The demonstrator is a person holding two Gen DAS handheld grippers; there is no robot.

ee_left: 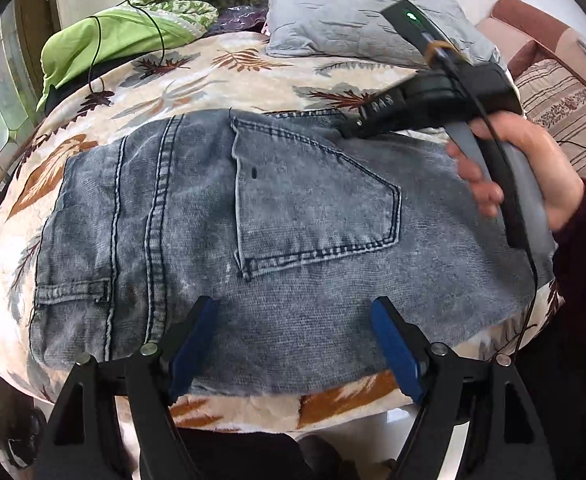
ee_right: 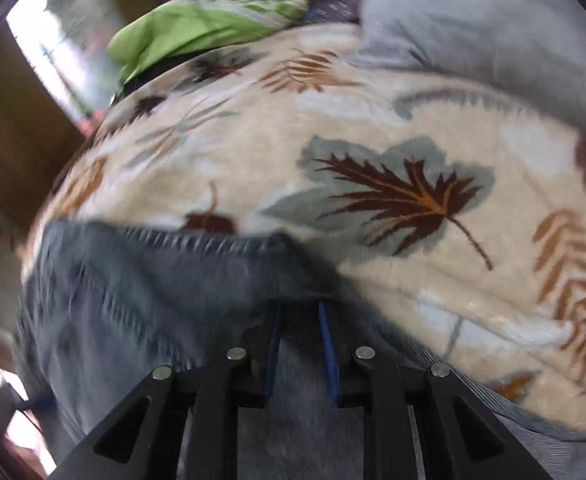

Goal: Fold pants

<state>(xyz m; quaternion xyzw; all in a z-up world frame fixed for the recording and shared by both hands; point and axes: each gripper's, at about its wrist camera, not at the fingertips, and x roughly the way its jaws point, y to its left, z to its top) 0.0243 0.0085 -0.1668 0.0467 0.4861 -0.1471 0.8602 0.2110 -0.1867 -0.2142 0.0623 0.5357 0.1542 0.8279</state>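
Folded grey-blue denim pants point(ee_left: 253, 224) lie flat on the leaf-patterned blanket point(ee_left: 221, 76), back pocket point(ee_left: 313, 208) up. My left gripper point(ee_left: 295, 312) is open and empty, its blue pads over the near edge of the pants. My right gripper point(ee_right: 299, 308) hovers at the far right corner of the pants point(ee_right: 153, 300); its blue pads stand a narrow gap apart with denim under them. It also shows in the left wrist view point(ee_left: 353, 128), held by a hand, tips at the waistband edge. The right wrist view is blurred.
A grey pillow point(ee_left: 357, 12) lies at the back of the bed, green bedding point(ee_left: 133, 28) with a black cable at the back left. A striped cushion point(ee_left: 557, 108) sits at the right. The bed's front edge runs just under the left gripper.
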